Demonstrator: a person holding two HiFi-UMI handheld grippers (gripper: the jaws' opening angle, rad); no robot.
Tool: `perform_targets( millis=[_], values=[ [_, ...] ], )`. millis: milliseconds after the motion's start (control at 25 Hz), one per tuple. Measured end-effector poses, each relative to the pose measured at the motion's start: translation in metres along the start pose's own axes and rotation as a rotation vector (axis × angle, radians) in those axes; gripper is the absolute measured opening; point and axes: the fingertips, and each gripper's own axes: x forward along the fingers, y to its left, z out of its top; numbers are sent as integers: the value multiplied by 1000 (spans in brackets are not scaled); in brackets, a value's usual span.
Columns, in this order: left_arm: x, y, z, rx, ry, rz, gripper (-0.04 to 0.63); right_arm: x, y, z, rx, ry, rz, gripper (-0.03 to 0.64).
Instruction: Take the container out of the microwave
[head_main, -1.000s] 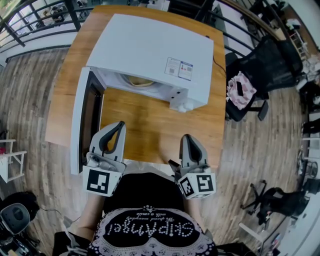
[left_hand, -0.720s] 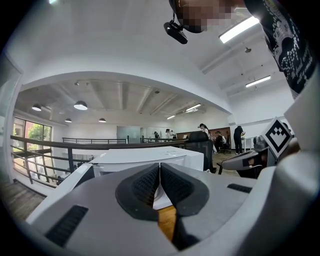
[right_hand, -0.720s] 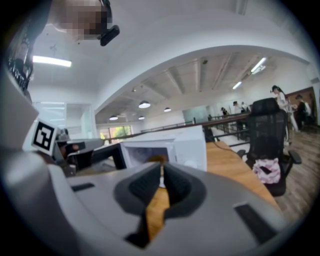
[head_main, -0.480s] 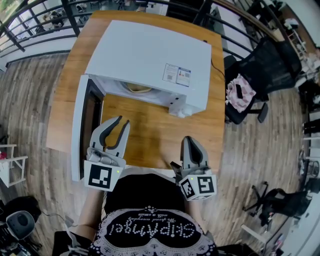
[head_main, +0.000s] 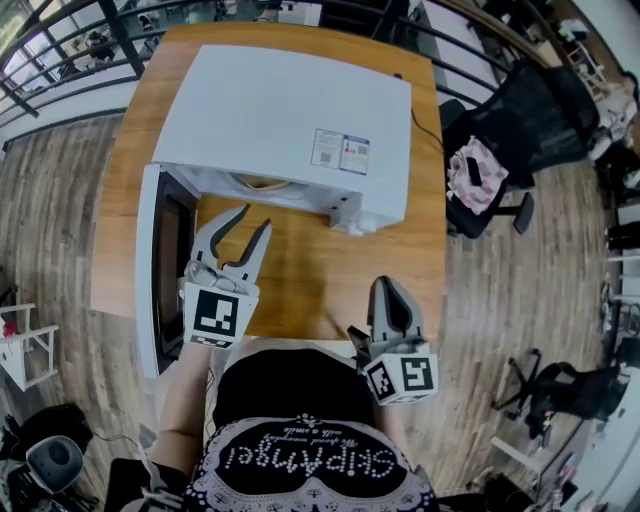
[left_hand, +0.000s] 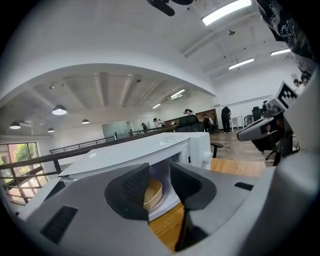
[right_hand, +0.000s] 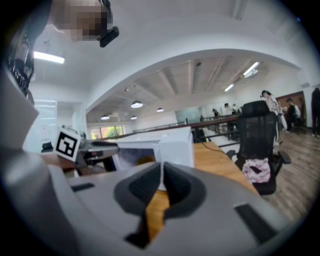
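Here, left gripper (head_main: 252, 221), empty jaws just spreading for the grasp, aims twelve o'clock at round tan container (head_main: 258, 183) inside open white microwave (head_main: 280, 110); right gripper (head_main: 393, 291), jaws together, idles.

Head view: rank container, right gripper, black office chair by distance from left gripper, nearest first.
1. Container: inside the microwave, just ahead of the left gripper.
2. Right gripper: off to its right.
3. Black office chair: far right, past the microwave.
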Motion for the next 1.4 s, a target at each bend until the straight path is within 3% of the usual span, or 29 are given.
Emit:
perform_targets(
  millis=[160, 600, 1400],
  values=[
    [25, -3, -16, 67, 50, -34, 160, -3, -7, -2, 10, 7, -30, 40],
    [72, 4, -65, 121, 167, -71, 175, -8, -21, -10, 37, 31, -99, 40],
    [127, 2, -150, 301, 412, -194, 199, -19, -29, -24, 73, 77, -173, 40]
  ],
)
